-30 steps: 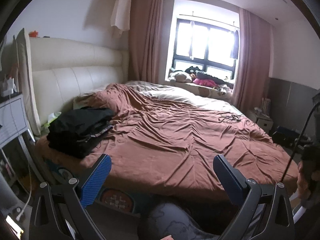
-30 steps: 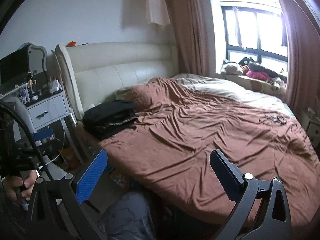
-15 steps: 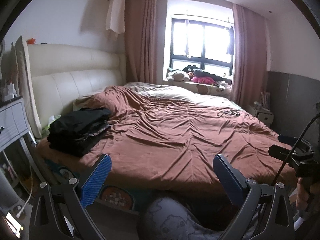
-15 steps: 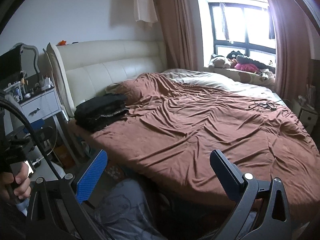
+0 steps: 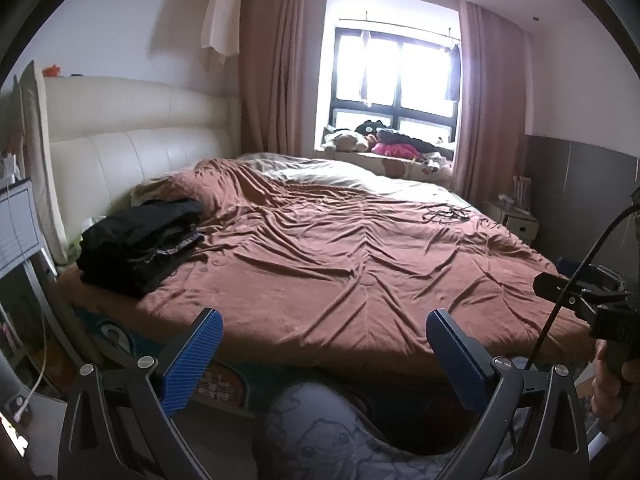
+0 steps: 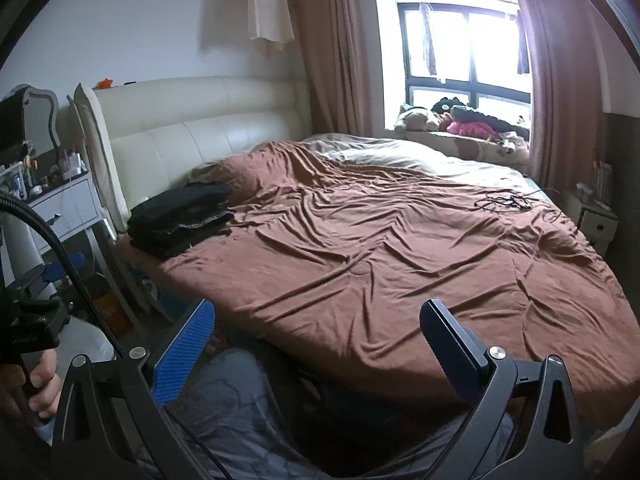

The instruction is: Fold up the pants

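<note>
A pile of dark folded pants lies on the near left corner of the brown bedspread, close to the cream headboard. It also shows in the right wrist view. My left gripper is open and empty, held off the bed's near edge, well short of the pile. My right gripper is open and empty too, off the same edge. Each gripper's body shows at the edge of the other's view.
A grey nightstand with small items stands left of the bed. A tangled black cable lies on the far right of the bedspread. Stuffed toys sit on the window sill. My patterned trouser knee is below the grippers.
Both views have shifted slightly; the bed sits a little further from the grippers and more of the room shows. Both grippers stay open and empty.
</note>
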Action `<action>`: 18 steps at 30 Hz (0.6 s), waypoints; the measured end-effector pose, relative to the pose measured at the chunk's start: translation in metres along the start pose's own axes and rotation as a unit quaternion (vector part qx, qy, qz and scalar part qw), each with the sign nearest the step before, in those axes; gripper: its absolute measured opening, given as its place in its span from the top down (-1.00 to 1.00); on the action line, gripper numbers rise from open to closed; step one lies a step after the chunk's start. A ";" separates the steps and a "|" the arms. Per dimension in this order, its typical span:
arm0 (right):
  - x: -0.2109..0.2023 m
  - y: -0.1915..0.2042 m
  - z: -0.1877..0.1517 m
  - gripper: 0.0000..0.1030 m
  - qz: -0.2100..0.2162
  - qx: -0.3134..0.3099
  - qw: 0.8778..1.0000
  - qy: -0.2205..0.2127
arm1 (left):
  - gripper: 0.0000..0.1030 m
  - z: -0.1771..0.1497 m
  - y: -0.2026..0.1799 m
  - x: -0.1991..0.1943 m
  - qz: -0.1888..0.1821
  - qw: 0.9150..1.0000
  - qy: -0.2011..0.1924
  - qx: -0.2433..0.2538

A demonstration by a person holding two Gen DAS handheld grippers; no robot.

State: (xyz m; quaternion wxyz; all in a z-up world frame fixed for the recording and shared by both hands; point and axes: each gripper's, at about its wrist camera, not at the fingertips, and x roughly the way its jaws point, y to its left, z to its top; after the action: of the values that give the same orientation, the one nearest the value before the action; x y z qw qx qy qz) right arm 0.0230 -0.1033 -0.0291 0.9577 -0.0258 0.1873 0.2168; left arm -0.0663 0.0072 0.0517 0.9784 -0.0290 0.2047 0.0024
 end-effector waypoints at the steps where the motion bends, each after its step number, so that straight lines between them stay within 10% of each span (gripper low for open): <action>1: 0.001 0.000 0.000 -0.99 -0.001 -0.001 1.000 0.001 | -0.99 0.000 0.000 0.001 0.000 1.000 0.002 -0.001; 18: 0.006 -0.002 0.001 -0.99 0.004 -0.005 1.000 0.012 | -0.99 -0.001 0.003 0.000 0.003 1.000 -0.010 -0.004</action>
State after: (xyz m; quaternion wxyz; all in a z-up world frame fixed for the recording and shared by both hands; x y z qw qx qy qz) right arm 0.0291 -0.1027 -0.0307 0.9543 -0.0325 0.1979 0.2217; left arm -0.0670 0.0104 0.0510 0.9801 -0.0326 0.1955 0.0064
